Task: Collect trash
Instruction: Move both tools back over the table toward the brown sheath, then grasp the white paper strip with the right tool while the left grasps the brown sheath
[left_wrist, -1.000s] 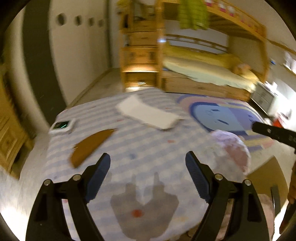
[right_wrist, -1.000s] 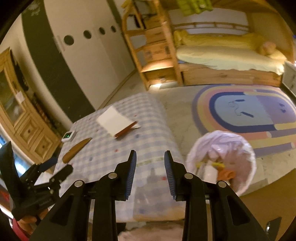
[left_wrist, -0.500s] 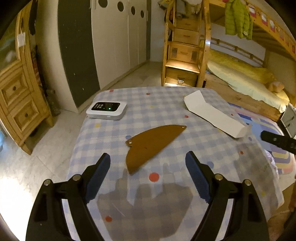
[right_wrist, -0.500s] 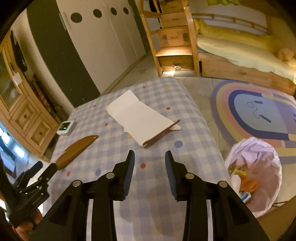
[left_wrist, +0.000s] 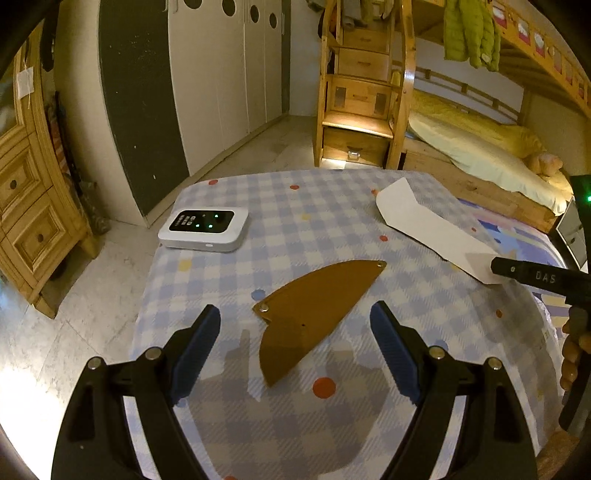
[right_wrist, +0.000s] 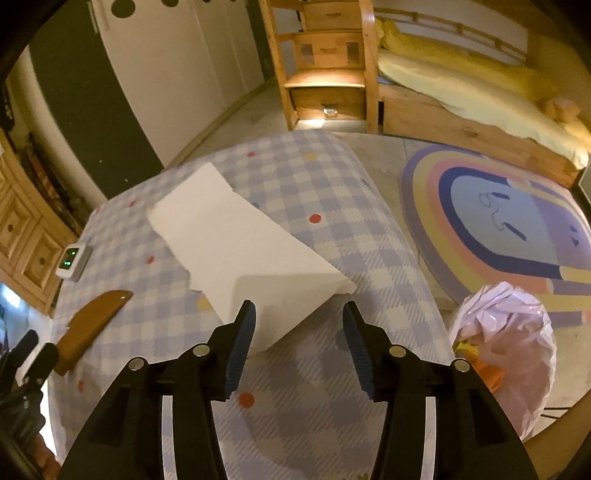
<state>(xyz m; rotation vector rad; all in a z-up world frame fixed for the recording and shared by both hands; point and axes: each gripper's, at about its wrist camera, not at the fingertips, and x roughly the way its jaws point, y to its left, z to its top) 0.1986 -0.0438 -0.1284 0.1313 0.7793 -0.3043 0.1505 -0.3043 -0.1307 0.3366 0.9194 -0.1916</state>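
Observation:
A brown leaf-shaped flat piece (left_wrist: 314, 314) lies on the checked tablecloth (left_wrist: 332, 206); it also shows in the right wrist view (right_wrist: 92, 325). My left gripper (left_wrist: 295, 347) is open and empty, just above and around its near end. A folded white paper (right_wrist: 240, 251) lies on the cloth; it also shows in the left wrist view (left_wrist: 428, 225). My right gripper (right_wrist: 299, 347) is open and empty, with its fingers over the paper's near folded corner. A bin lined with a pale bag (right_wrist: 506, 350) holding trash stands on the floor right of the table.
A white device with green lights (left_wrist: 203, 229) sits at the table's far left corner. A wooden bunk bed with stairs (left_wrist: 362, 110), a wardrobe (left_wrist: 221, 74), a wooden dresser (left_wrist: 22, 206) and a colourful rug (right_wrist: 498, 221) surround the table.
Both grippers came lower and closer to the table. The left now hovers over the brown piece. The right opened wider and reached the white paper's near corner.

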